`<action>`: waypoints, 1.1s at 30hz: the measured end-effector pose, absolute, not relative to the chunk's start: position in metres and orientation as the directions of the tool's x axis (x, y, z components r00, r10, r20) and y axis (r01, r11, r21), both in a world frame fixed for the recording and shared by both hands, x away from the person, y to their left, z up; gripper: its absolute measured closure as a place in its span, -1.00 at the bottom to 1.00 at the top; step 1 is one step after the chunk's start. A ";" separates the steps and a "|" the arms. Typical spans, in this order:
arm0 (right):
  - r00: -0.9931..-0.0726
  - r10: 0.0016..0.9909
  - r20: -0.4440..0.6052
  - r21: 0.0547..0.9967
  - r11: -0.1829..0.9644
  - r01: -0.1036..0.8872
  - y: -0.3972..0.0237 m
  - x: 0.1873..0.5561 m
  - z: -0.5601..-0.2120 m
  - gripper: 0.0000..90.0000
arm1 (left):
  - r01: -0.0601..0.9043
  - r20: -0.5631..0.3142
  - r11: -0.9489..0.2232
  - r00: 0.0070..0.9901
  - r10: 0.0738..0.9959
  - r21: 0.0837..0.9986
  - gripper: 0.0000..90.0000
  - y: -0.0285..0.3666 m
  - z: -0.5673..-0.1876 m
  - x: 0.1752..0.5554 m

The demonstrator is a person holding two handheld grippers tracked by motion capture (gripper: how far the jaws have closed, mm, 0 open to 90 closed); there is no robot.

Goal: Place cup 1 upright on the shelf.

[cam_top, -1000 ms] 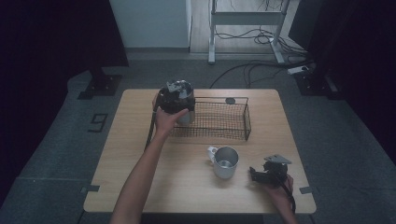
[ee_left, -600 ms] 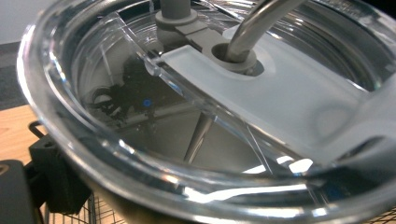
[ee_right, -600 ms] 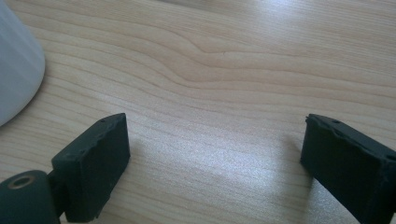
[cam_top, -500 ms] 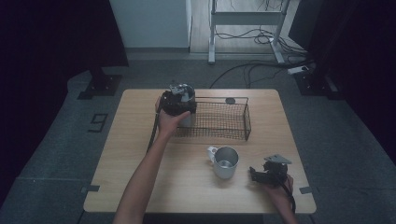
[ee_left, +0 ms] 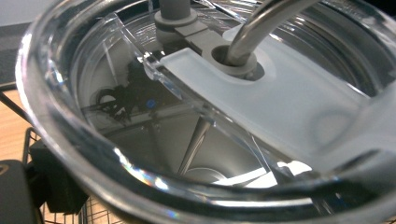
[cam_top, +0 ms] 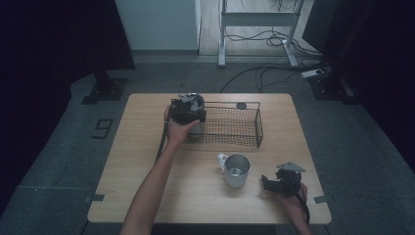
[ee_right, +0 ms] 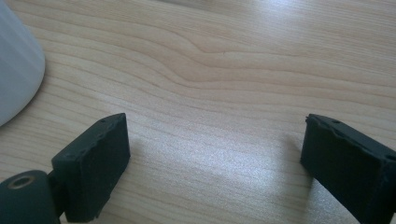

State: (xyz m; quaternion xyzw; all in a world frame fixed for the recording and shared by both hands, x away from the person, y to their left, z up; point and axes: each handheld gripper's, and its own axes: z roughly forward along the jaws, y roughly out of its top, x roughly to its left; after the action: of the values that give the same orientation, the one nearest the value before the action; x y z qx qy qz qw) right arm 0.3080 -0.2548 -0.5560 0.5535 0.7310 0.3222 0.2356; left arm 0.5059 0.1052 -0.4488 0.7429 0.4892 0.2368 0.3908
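High view shows the left gripper (cam_top: 188, 113) over the left end of a wire basket (cam_top: 258, 128) at the table's (cam_top: 147, 161) far edge, holding a tumbler (cam_top: 195, 128) that stands at that end, apparently inside the basket. Left gripper view sits right against the tumbler's clear lid (ee_left: 60, 135), with a metal straw (ee_left: 261, 28) through it, and basket wire (ee_left: 32, 140) shows low at the left. Its jaws stand wide, closed around the tumbler's broad body, probably to lower it upright so the straw stays put. A steel mug (cam_top: 236, 170) stands near the table's near edge. The right gripper (cam_top: 274, 183) rests by the near right corner, jaws parted and empty over bare wood, probably just waiting its turn.
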 end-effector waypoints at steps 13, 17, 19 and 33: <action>-0.277 0.961 0.012 0.732 0.180 0.657 -0.255 0.308 -0.556 -0.83 | 0.557 -0.017 -0.234 0.407 0.913 0.797 -0.91 0.101 -0.460 0.505; -0.276 0.961 0.012 0.732 0.180 0.658 -0.255 0.308 -0.556 -0.83 | 0.548 -0.014 -0.231 0.404 0.914 0.804 -0.91 0.102 -0.463 0.501; -0.276 0.961 0.012 0.732 0.180 0.657 -0.255 0.308 -0.556 -0.83 | 0.547 -0.011 -0.230 0.402 0.916 0.805 -0.91 0.101 -0.463 0.499; -0.276 0.961 0.012 0.732 0.180 0.657 -0.255 0.308 -0.556 -0.83 | 0.551 -0.035 -0.207 0.396 0.918 0.808 -0.92 0.105 -0.464 0.494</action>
State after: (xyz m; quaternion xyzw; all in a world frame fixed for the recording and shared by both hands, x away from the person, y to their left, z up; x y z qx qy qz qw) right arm 0.3080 -0.2547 -0.5559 0.5533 0.7311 0.3221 0.2358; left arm 0.4943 0.1047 -0.4644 0.7401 0.4961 0.2365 0.3876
